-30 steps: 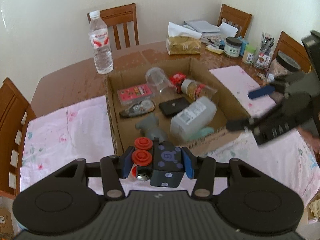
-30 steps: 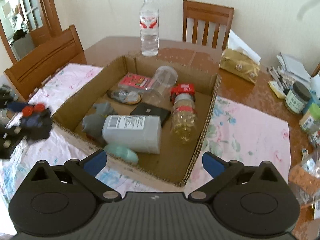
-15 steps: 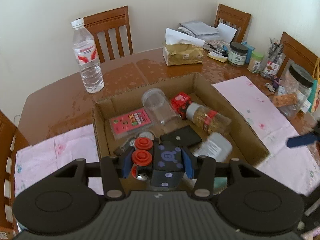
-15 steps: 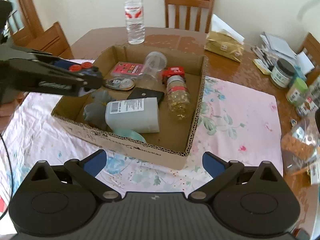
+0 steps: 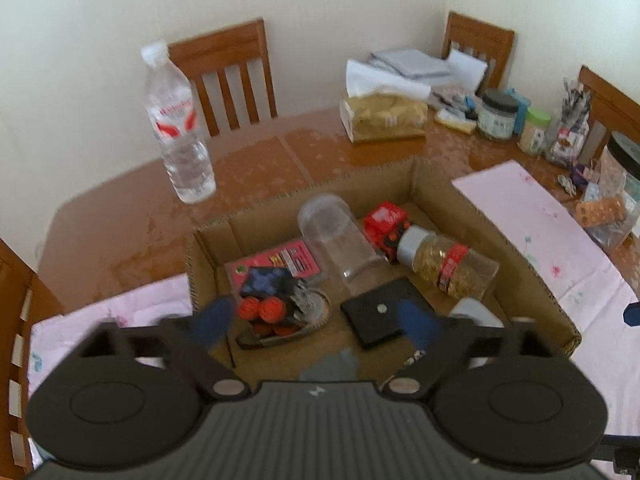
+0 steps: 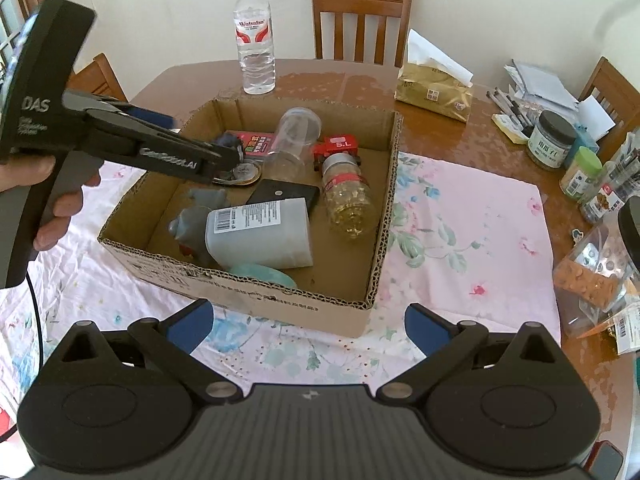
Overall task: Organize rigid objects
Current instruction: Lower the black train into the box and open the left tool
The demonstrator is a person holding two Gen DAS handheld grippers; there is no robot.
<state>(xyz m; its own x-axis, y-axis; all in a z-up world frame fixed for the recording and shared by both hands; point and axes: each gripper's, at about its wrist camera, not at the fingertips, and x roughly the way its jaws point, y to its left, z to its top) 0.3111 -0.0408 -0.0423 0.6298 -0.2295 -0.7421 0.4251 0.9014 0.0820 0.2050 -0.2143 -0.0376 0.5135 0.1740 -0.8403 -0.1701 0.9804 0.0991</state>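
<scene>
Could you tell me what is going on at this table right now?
A person is sorting small items into a cardboard box with two handheld grippers. The left gripper, over the box, is opening its jaws, and the dark toy with red wheels has left them and sits over the clutter inside. The right gripper hovers open and empty short of the box's near wall. A water bottle stands behind the box.

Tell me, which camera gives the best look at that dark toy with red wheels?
The left wrist view: the toy lies in the cardboard box, its red wheels plain, between the opening left gripper pads. In the right wrist view that gripper hides nearly all of it.
</scene>
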